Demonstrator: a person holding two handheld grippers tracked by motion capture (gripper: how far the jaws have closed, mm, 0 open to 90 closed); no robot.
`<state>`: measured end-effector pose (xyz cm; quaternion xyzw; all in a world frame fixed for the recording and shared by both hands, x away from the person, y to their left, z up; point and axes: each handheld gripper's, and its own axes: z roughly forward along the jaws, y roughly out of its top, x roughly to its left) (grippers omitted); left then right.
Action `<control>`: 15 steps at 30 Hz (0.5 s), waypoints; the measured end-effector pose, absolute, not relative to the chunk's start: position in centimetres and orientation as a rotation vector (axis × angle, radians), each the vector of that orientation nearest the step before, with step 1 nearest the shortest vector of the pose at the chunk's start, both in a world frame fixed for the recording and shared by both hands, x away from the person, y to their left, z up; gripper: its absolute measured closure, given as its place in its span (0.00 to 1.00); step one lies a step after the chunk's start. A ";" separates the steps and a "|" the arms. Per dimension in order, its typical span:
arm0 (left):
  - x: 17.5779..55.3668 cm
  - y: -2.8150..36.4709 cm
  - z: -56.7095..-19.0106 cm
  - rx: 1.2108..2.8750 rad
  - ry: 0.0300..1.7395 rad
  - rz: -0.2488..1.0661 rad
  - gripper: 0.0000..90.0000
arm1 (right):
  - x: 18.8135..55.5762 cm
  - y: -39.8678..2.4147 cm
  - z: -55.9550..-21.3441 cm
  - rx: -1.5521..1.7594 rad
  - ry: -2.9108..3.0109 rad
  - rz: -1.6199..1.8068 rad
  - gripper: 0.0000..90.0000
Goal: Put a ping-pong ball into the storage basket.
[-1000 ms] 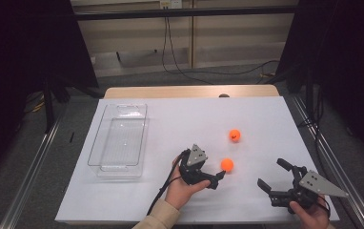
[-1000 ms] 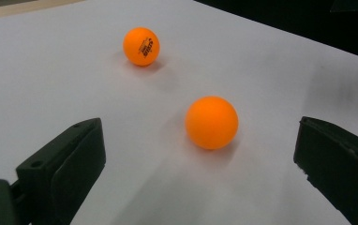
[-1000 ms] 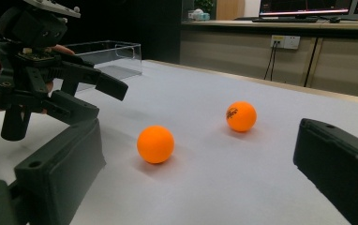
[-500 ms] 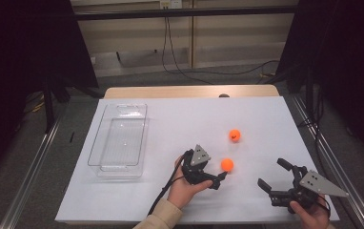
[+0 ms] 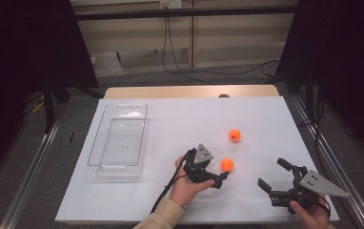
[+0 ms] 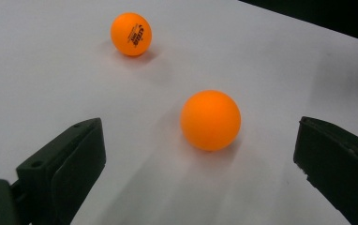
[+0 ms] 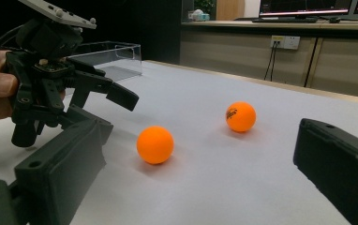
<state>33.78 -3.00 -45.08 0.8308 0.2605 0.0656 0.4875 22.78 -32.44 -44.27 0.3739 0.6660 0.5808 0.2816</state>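
Two orange balls lie on the white table. The nearer ball (image 5: pixel 227 164) (image 6: pixel 210 120) sits just ahead of my left gripper (image 5: pixel 219 171) (image 6: pixel 198 140), whose jaws stand open on either side of it without touching it. The second ball (image 5: pixel 235 135) (image 6: pixel 130 33), with black print on it, lies farther back. My right gripper (image 5: pixel 271 172) (image 7: pixel 196 154) rests open near the front right edge and points left at both balls (image 7: pixel 155 144) (image 7: pixel 240 116). The left gripper (image 7: pixel 97 93) shows there too, held by a hand.
A clear plastic bin (image 5: pixel 118 140) (image 7: pixel 107 56) stands at the table's left side with nothing in it. The white table top (image 5: pixel 180 119) stretches bare behind the balls. Cables hang at the back beyond the far wooden edge.
My left gripper has edged a little to the right, closer to the nearer ball. Neither ball has moved, and the right gripper has stayed put.
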 end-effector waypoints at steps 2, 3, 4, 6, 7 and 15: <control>33.9 -3.1 -45.1 2.025 0.629 0.161 0.03 | 22.8 -32.5 -44.3 1.003 1.784 1.556 0.02; 33.9 -3.2 -45.1 2.024 0.624 0.160 0.03 | 22.8 -32.5 -44.3 1.003 1.784 1.555 0.02; 33.9 -3.3 -45.1 2.030 0.621 0.162 0.03 | 22.8 -32.5 -44.3 1.013 1.778 1.559 0.02; 34.0 -3.4 -45.1 2.031 0.621 0.158 0.03 | 22.8 -32.5 -44.3 1.008 1.784 1.554 0.02; 34.0 -3.4 -45.1 2.031 0.620 0.156 0.03 | 22.8 -32.5 -44.3 1.007 1.783 1.556 0.02; 34.1 -3.6 -45.1 2.039 0.618 0.158 0.03 | 22.8 -32.5 -44.3 1.007 1.782 1.558 0.02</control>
